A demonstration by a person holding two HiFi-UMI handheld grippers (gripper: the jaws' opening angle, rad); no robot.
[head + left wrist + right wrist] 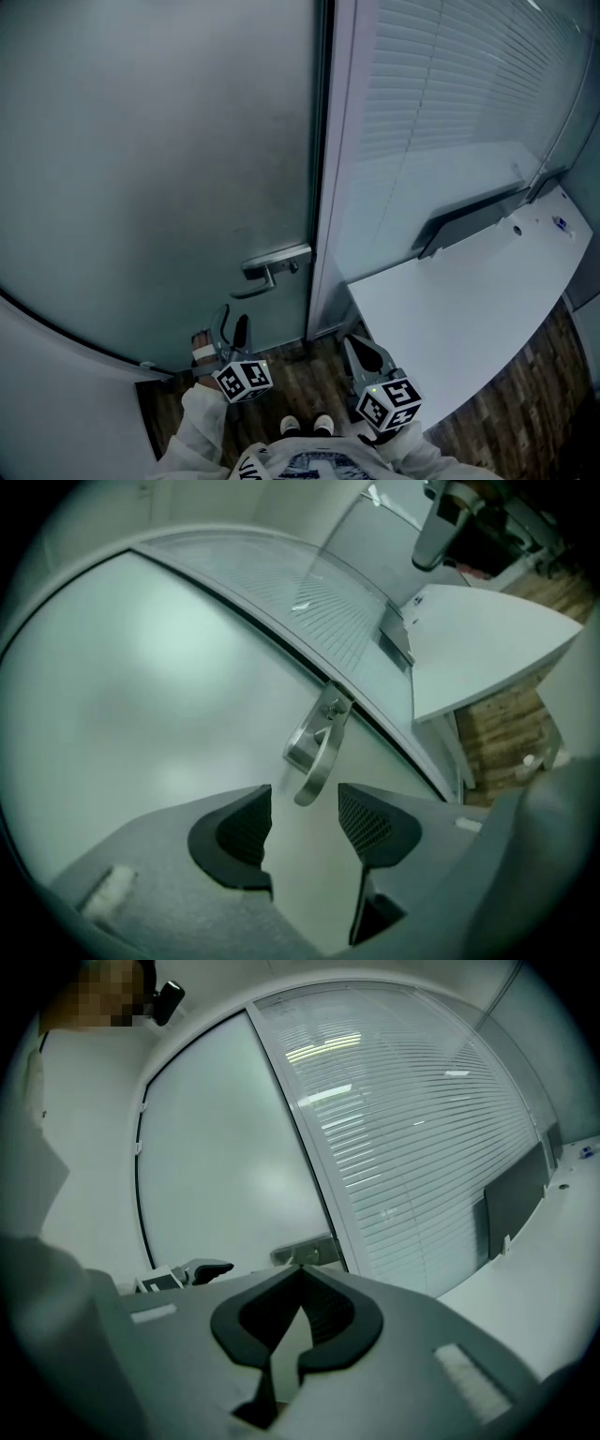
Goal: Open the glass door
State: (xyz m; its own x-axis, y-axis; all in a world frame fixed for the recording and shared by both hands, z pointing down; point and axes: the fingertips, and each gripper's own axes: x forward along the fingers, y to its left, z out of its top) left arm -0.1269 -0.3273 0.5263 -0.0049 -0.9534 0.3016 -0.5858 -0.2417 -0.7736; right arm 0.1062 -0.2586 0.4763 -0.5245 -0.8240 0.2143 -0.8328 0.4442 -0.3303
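Observation:
The frosted glass door [159,169] stands closed, with a metal lever handle [272,265] at its right edge. My left gripper [230,333] hangs below and a little short of the handle. In the left gripper view its jaws [305,822] stand open, and the handle [319,752] lies just beyond the tips with nothing between the pads. My right gripper [361,352] is lower right, by the door frame, with its jaws shut and empty [300,1269]. The handle [305,1252] shows just past its tips in the right gripper view.
A pale door frame [328,187] separates the door from a glass wall with blinds [450,94]. A white curved desk [469,309] with a dark panel [469,220] fills the right. Wooden floor [300,384] and the person's shoes [305,425] are below.

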